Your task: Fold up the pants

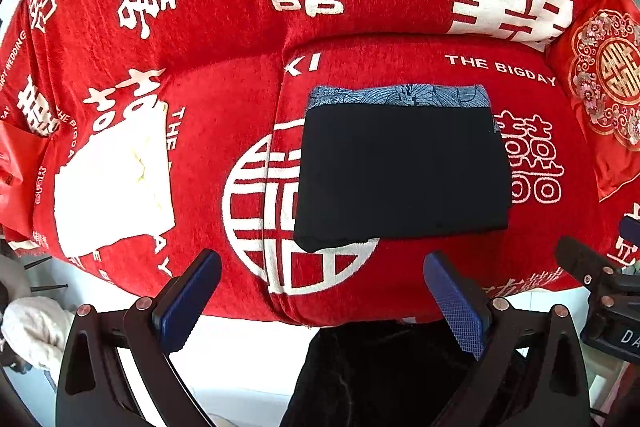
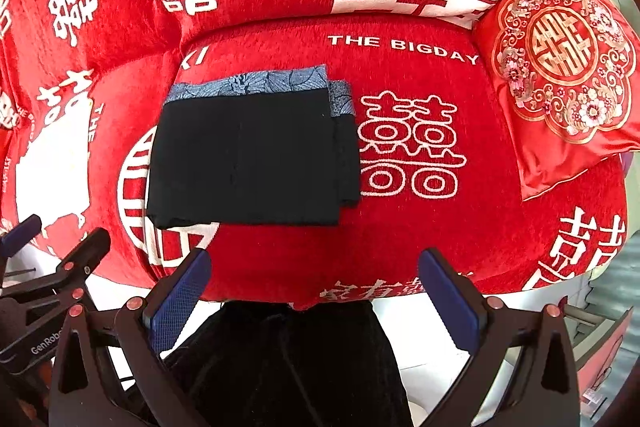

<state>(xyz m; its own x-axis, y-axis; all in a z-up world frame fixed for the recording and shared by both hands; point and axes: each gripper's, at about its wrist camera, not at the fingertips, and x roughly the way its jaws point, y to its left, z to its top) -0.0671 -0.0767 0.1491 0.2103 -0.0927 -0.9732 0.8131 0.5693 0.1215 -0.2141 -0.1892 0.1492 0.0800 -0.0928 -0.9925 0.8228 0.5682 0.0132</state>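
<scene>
The black pants point(image 1: 402, 175) lie folded into a flat rectangle on the red sofa seat point(image 1: 420, 267), with a blue patterned band point(image 1: 400, 95) along the far edge. They also show in the right wrist view point(image 2: 248, 159), layers stepped at the right side. My left gripper point(image 1: 320, 299) is open and empty, hovering off the seat's front edge, short of the pants. My right gripper point(image 2: 314, 297) is open and empty, likewise off the front edge. Each gripper shows at the other's view edge: the right gripper point(image 1: 600, 279), the left gripper point(image 2: 52, 267).
The sofa is covered in a red cloth with white characters. A folded white garment point(image 1: 116, 183) lies on the left seat cushion. A red embroidered pillow point(image 2: 560, 67) leans at the right arm. Dark clothing point(image 2: 288, 367) is below the seat's front edge.
</scene>
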